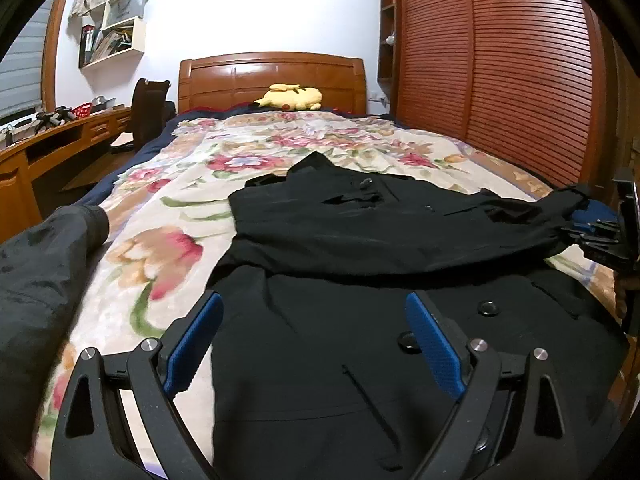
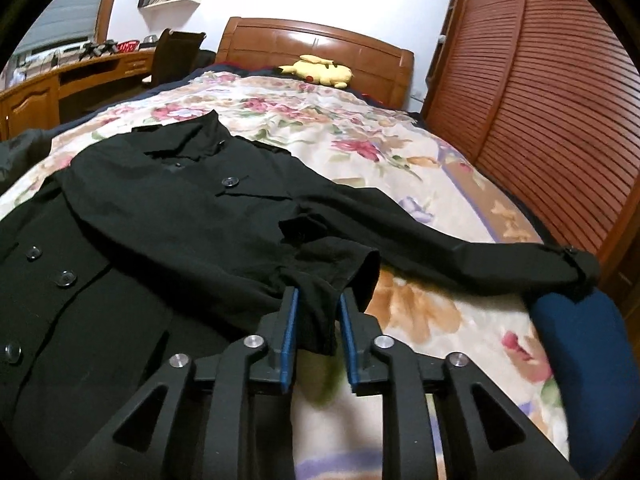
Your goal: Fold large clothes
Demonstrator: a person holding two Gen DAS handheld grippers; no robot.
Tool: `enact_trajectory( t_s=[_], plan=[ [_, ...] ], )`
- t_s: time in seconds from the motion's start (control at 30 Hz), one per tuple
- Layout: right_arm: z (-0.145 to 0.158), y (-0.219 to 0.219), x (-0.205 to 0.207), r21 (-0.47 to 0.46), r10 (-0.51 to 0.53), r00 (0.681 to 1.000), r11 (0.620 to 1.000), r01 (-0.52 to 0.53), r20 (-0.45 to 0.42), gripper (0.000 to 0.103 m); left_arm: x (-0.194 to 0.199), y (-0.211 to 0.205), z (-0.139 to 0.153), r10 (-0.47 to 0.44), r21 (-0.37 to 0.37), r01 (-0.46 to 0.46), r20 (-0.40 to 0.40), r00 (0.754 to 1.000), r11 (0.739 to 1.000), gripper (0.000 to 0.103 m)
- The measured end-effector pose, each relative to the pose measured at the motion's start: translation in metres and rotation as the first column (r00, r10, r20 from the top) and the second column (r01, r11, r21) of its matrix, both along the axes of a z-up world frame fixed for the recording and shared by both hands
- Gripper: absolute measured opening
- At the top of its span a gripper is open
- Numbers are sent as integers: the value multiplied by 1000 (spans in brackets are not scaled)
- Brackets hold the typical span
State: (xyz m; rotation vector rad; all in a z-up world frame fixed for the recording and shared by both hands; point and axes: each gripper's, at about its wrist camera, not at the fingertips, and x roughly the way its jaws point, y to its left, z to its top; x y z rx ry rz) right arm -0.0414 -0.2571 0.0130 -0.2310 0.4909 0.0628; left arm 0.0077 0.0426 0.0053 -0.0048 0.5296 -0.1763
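A large black coat (image 1: 360,240) lies on the floral bedspread (image 1: 168,208), its left sleeve folded across the chest. My left gripper (image 1: 314,316) is open, its blue pads above the coat's lower front near two black buttons. My right gripper (image 2: 318,302) is shut on the folded sleeve's cuff (image 2: 336,272) and holds it just above the coat's right side. It also shows at the right edge of the left wrist view (image 1: 600,232). The coat (image 2: 160,216) has its other sleeve (image 2: 460,252) stretched out to the right toward the bed's edge.
A yellow plush toy (image 1: 292,98) lies by the wooden headboard (image 1: 272,76). A slatted wooden wardrobe (image 1: 500,68) stands along the right. A desk (image 1: 60,136) and a chair (image 1: 148,108) stand on the left. A blue cushion (image 2: 580,360) sits at the bed's right edge. A dark jacket sleeve (image 1: 44,264) lies at the left.
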Motion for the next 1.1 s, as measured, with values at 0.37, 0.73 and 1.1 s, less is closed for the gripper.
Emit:
enact_trajectory(
  t_s=[0.37,0.73,1.1],
  plan=[
    [9,-43,-6,53,-25,1000,998,24,5,62,7,-31,3,-53,4,53,5,999,999,93],
    [18,-133,24,76,-168,985,982,171,-41,64,19,-52,1,-91,11,91,-2,996,996,93],
    [37,-204,42,161,-310,950,936,312,-38,64,20,-64,1,-112,31,111,3,994,993,93]
  ],
)
